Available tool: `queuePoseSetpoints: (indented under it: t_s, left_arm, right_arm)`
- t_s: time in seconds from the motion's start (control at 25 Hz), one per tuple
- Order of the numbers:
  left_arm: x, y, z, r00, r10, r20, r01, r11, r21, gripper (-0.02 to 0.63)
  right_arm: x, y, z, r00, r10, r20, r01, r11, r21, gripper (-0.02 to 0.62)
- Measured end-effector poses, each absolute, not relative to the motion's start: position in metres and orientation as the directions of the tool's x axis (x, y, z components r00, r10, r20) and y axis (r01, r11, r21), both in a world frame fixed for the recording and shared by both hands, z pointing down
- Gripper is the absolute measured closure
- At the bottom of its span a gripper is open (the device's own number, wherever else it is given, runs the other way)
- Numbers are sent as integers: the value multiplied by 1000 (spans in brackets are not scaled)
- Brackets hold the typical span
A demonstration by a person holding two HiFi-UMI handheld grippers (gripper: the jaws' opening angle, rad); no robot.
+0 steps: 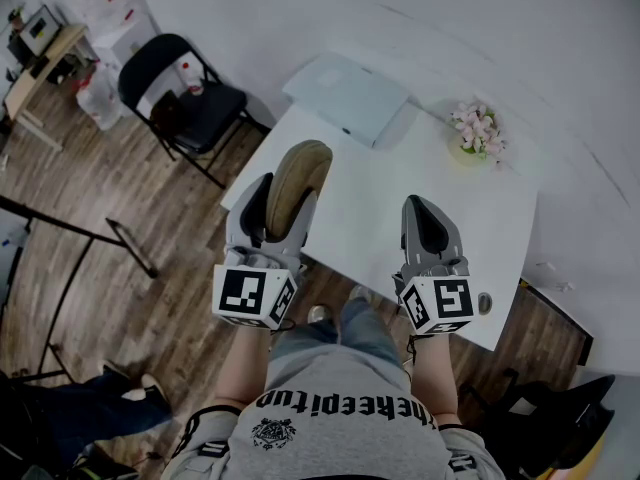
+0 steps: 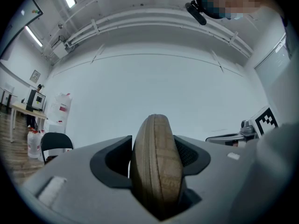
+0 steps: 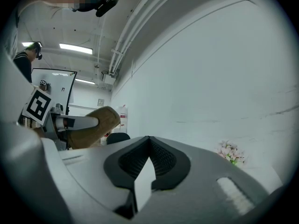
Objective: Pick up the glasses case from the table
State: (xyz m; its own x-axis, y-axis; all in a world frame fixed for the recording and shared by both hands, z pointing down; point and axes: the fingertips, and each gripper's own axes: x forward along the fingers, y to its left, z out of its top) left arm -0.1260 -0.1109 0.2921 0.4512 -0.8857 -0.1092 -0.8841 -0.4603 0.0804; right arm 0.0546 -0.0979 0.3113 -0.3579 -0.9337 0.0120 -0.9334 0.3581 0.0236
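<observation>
Left gripper (image 1: 283, 200) clamped on tan glasses case (image 1: 298, 168); case held on edge, raised above left edge of white table (image 1: 365, 213). Right gripper (image 1: 428, 213) held empty, jaws pressed together. Pink flowers (image 1: 477, 128) set at far edge. Black chair (image 1: 185, 93) seen beyond.

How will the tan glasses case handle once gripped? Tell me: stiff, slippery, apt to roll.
The glasses case is probably stiff: clamped in the jaws of the left gripper, its rounded shell shows no denting. Its woven-looking cover likely grips rather than slips. Set down on the table, its curved sides might let it rock or roll.
</observation>
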Motion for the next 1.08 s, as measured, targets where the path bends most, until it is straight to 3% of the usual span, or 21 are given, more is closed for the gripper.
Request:
queuePoseSetpoints:
  t_s: [1.08]
  left_arm:
    - [-129,-110,289,450,-884,-129,-883,-462,88,328]
  right_arm:
    - [52,-96,304,-354,-935,-14,-935,353,40,592]
